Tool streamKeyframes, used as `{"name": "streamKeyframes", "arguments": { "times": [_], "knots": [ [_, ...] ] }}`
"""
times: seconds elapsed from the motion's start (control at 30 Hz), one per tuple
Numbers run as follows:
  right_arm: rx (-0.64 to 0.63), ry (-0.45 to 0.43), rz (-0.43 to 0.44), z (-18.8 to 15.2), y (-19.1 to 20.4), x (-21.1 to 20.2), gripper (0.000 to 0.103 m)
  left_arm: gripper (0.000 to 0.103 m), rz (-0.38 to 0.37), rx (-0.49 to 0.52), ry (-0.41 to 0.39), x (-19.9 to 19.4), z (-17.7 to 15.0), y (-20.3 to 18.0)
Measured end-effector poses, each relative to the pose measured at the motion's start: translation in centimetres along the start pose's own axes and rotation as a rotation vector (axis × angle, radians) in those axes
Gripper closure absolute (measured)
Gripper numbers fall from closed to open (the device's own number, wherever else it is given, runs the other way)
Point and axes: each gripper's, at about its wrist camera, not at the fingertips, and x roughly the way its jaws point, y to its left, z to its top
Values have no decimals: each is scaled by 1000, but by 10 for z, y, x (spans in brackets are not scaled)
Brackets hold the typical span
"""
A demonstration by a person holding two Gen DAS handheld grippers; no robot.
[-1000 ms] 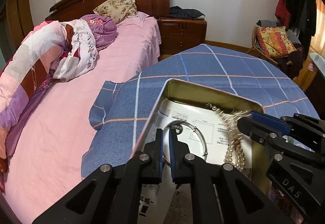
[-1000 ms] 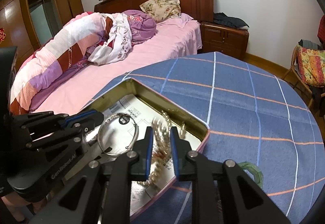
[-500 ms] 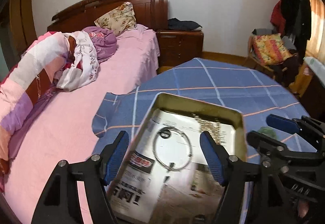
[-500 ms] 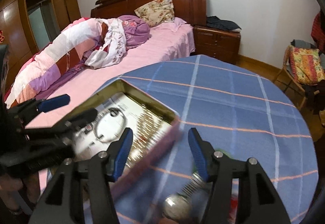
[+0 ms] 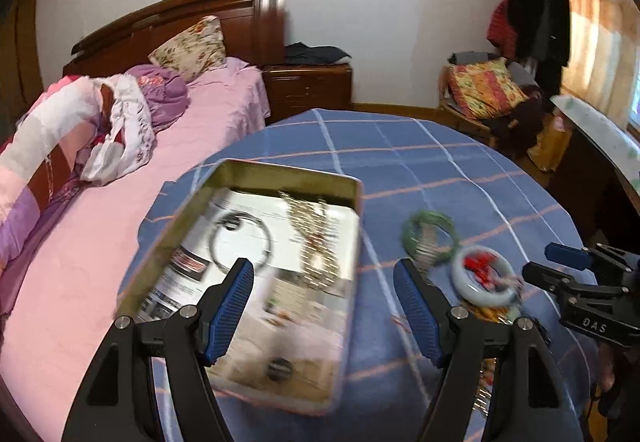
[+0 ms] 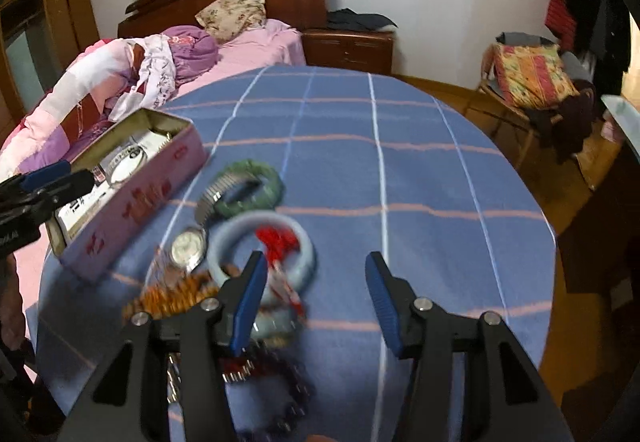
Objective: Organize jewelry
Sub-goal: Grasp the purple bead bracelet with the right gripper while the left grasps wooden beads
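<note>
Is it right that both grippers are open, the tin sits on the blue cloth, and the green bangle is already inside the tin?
Not quite: the green bangle lies on the blue cloth beside the tin, as the right wrist view shows. The rest holds.

**Open tin and loose bangles on the blue checked cloth**

The left gripper [image 5: 323, 284] fills the lower frame, jaws spread wide and empty. Left of centre sits an open metal tin [image 5: 188, 207] holding a thin silver bangle [image 5: 240, 240] and a blurred pearl string [image 5: 316, 234]. To its right lie a green bangle [image 5: 429, 232] and a pale bangle [image 5: 482, 280]. The right gripper [image 5: 550, 264] enters at right edge.
</note>
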Motion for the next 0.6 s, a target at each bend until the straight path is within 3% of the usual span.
{"name": "streamKeyframes", "arguments": {
  "times": [0.33,0.6],
  "knots": [
    [25,17,34,-40,-7,-12,48,30,-73,36,24,-13,-23,-36],
    [-7,19,44,-44,3,-12,48,30,-103,91,40,-18,-40,-57]
  ]
}}
